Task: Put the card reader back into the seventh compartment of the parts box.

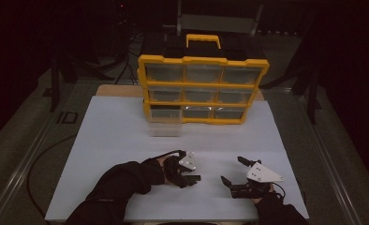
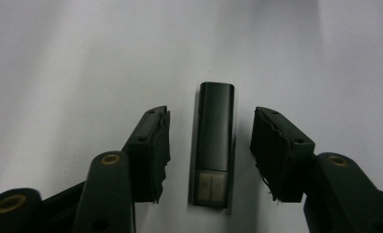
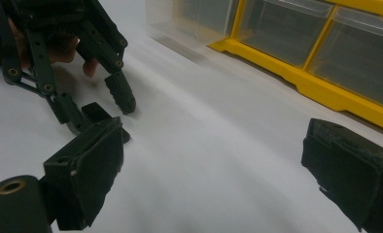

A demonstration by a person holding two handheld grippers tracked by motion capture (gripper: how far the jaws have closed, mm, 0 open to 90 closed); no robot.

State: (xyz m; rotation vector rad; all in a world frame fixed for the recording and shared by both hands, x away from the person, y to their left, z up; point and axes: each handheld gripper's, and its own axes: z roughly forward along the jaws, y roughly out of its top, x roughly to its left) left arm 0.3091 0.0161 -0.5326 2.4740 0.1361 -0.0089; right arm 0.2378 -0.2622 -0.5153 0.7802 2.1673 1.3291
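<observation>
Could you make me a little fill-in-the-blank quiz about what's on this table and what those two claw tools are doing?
1. The small dark stick lies flat on the white table between the pads of the ___ gripper.
2. The frame of the drawer organizer is coloured ___.
3. One clear drawer stands pulled out of the organizer's ___ row.
4. The right gripper has jaws standing ___, with nothing between them.

Missing words: left; yellow; bottom; open

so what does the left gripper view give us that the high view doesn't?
Left gripper view: a small dark stick with a pale end lies between the left gripper's jaws, pads clear of it on both sides.
High view: the yellow drawer organizer, one clear drawer pulled out, and the right gripper with open jaws.
Both: the white tabletop.
</observation>
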